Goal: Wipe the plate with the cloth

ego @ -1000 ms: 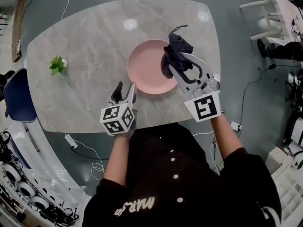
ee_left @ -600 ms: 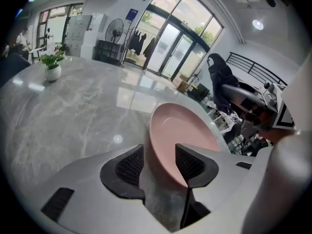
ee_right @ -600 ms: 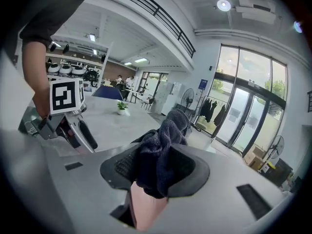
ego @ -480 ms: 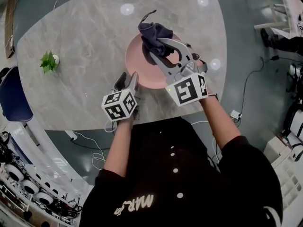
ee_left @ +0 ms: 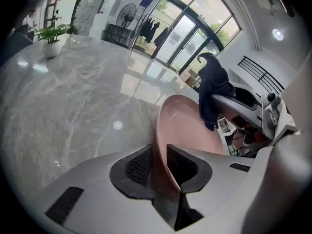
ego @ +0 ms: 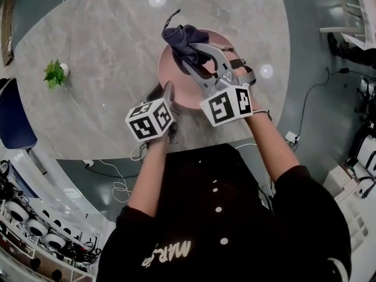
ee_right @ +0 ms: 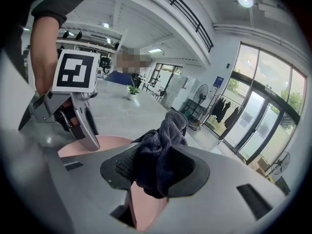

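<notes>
Left gripper [ego: 165,91] is closing around plate [ego: 170,75] rim at 6 o'clock; right gripper [ego: 189,54] clamps the cloth [ego: 181,39]; table [ego: 100,57] bare toward 9 o'clock.

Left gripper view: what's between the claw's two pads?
The pink plate's near rim, shown in the left gripper view. The left gripper's claw is closing around it.

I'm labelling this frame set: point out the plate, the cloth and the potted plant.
plate [ego: 172,75], head view, bare pink inside at its left
cloth [ee_right: 158,152], right gripper view, its bunched middle
potted plant [ego: 54,73], head view, its green leaves
</notes>
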Tool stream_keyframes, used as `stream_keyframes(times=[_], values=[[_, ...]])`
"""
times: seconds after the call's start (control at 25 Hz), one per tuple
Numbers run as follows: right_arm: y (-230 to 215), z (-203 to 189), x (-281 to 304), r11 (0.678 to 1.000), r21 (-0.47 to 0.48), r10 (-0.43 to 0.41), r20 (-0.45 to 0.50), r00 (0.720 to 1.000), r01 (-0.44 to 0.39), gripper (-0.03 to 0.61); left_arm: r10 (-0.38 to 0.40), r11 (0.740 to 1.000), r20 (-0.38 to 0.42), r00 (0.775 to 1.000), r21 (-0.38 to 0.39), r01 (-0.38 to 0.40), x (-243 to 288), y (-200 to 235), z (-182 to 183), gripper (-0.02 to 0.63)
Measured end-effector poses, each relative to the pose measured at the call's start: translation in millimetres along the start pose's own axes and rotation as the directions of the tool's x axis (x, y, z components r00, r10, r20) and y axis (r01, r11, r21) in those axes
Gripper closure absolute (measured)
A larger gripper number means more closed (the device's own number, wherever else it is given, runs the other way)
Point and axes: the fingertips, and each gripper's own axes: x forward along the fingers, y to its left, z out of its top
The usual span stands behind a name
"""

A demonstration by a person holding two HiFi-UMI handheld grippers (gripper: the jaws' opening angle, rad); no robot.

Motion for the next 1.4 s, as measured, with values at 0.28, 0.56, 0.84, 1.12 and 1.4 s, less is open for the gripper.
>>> stream_keyframes(times=[0.28, 0.56, 0.84, 1.12, 1.4], values=[[12.5, -6.3, 24.0, 0.999, -0.029, 0.042, -0.03, 0.999, -0.043, 0.439, 0.017, 0.999, -0.014, 1.0, -0.046, -0.018, 4.0, -0.2, -2.0, 0.56], [22.9, -10.3, 46.6, 0.996, -0.044, 0.071, -0.046, 0.996, -0.073, 0.439, 0.017, 0.996, -0.011, 1.0, -0.087, -0.018, 4.5, 1.5, -2.8, 0.565], [31.1, -28.3, 65.0, 0.995, -0.009, 0.098, -0.121, 0.988, -0.1, 0.439, 0.01, 0.999, -0.013, 1.0, -0.053, -0.01, 3.8, 0.1, -2.7, 0.566], [32.9, -35.6, 74.4, 0.995, 0.021, 0.104, -0.149, 0.983, -0.102, 0.437, 0.012, 0.999, -0.009, 1.0, -0.048, -0.013, 4.7, 3.5, -3.3, 0.565], [27.7, -43.8, 71.6, 0.995, 0.048, 0.093, -0.177, 0.98, -0.086, 0.437, 0.044, 0.998, 0.027, 0.999, -0.052, -0.042, 2.3, 5.2, -0.9, 0.566]])
